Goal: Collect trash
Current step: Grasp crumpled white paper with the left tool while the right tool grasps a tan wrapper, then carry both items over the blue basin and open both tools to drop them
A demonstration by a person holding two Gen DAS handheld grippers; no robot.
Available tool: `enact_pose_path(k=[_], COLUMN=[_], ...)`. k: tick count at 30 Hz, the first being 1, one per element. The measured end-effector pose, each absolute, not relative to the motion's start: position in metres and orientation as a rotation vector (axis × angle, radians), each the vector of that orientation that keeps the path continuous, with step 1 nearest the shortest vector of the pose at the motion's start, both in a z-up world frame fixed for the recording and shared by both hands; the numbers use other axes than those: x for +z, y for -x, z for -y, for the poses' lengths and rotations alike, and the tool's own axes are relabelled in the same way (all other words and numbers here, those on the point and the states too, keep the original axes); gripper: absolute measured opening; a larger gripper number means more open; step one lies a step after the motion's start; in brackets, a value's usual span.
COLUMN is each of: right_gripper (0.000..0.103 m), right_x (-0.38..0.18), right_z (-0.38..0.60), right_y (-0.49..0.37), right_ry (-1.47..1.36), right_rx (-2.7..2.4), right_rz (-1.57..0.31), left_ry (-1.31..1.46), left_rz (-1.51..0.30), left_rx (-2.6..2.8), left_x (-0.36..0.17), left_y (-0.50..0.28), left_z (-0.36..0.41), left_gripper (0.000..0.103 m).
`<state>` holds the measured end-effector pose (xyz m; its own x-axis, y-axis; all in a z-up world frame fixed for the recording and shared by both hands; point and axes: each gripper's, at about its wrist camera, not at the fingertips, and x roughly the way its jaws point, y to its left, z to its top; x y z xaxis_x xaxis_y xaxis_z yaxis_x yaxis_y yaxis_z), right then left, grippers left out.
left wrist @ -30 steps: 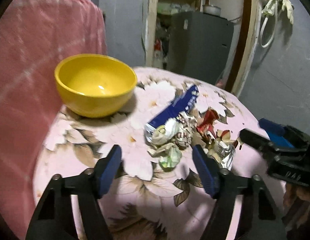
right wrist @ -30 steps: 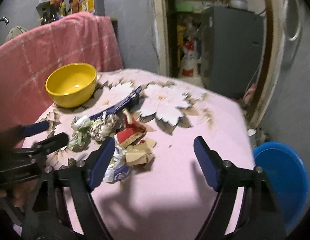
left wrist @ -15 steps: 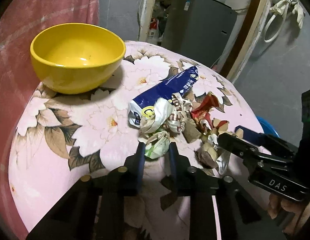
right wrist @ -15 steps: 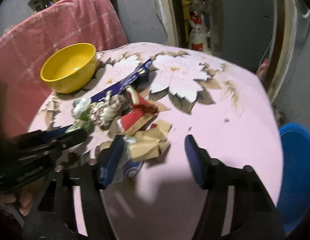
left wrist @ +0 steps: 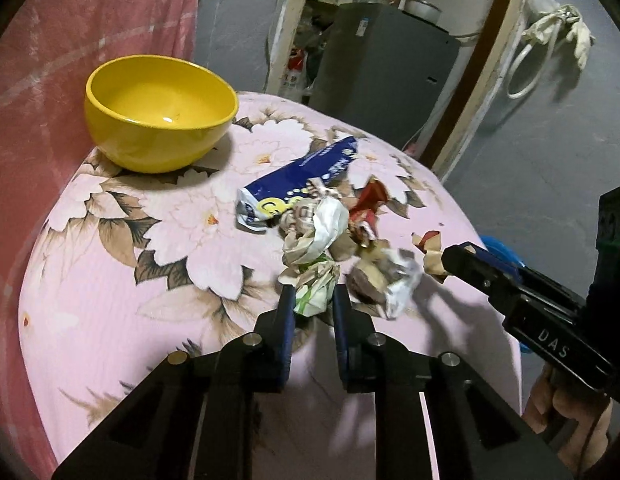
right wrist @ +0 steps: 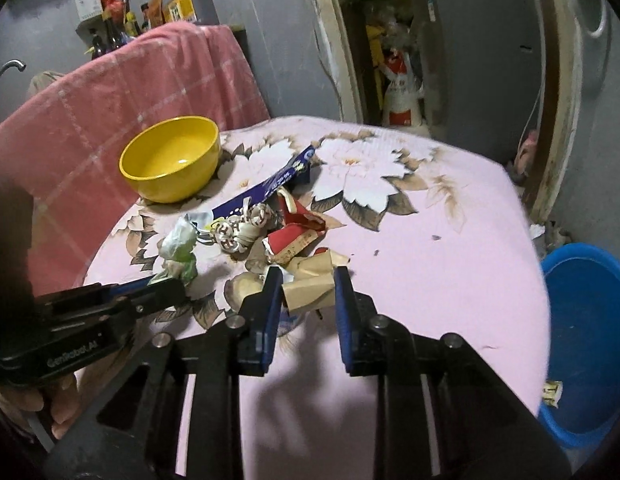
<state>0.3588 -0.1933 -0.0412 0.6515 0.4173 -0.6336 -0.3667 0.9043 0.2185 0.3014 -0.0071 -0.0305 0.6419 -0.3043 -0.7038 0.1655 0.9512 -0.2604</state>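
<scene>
A heap of crumpled trash lies mid-table: a blue wrapper [left wrist: 306, 172], a red wrapper [right wrist: 294, 236], and paper balls. My left gripper [left wrist: 310, 300] is closing, its pads pressed on a green and white crumpled wrapper [left wrist: 316, 292] at the near edge of the heap. My right gripper [right wrist: 308, 288] is closing too, with a brown paper scrap [right wrist: 308, 294] squeezed between its blue pads. In the right wrist view the left gripper [right wrist: 170, 286] comes in from the left with the green wrapper [right wrist: 180, 244] at its tips. The right gripper [left wrist: 466, 256] enters the left wrist view from the right.
A yellow bowl [left wrist: 158, 116] stands at the far left of the table with the pink flowered cloth [left wrist: 110, 280]. A pink checked cloth [right wrist: 110, 92] hangs behind it. A blue basin [right wrist: 586, 340] sits on the floor to the right. A grey cabinet stands in the doorway behind.
Both grippers moved forward to the heap and narrowed from wide open. The left one closed on the green and white wrapper, the right one on the brown scrap.
</scene>
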Motion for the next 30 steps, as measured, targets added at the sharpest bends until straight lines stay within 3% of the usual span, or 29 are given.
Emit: enact_pose_path(k=[7,22,30], right_gripper=[0.031,0.031,0.031], right_x=[-0.024,0.070,0.092], right_z=[0.215,0.289,0.339], right_y=[-0.327,-0.243,-0.221], right_ry=[-0.102,-0.072,-0.047], right_rx=[0.423,0.272,0.151], right_rz=[-0.640,-0.146,-0.037], left_ry=[0.187,0.138,0.098], left_rz=[-0.751,-0.311,-0.205], left_rx=[-0.326,-0.512,-0.614], left_x=[-0.010,0.087,0.112], left_y=[-0.278,-0.246,-0.244], left_z=[0.022,0.109,0.169], left_gripper=[0.015,0.015,0.016])
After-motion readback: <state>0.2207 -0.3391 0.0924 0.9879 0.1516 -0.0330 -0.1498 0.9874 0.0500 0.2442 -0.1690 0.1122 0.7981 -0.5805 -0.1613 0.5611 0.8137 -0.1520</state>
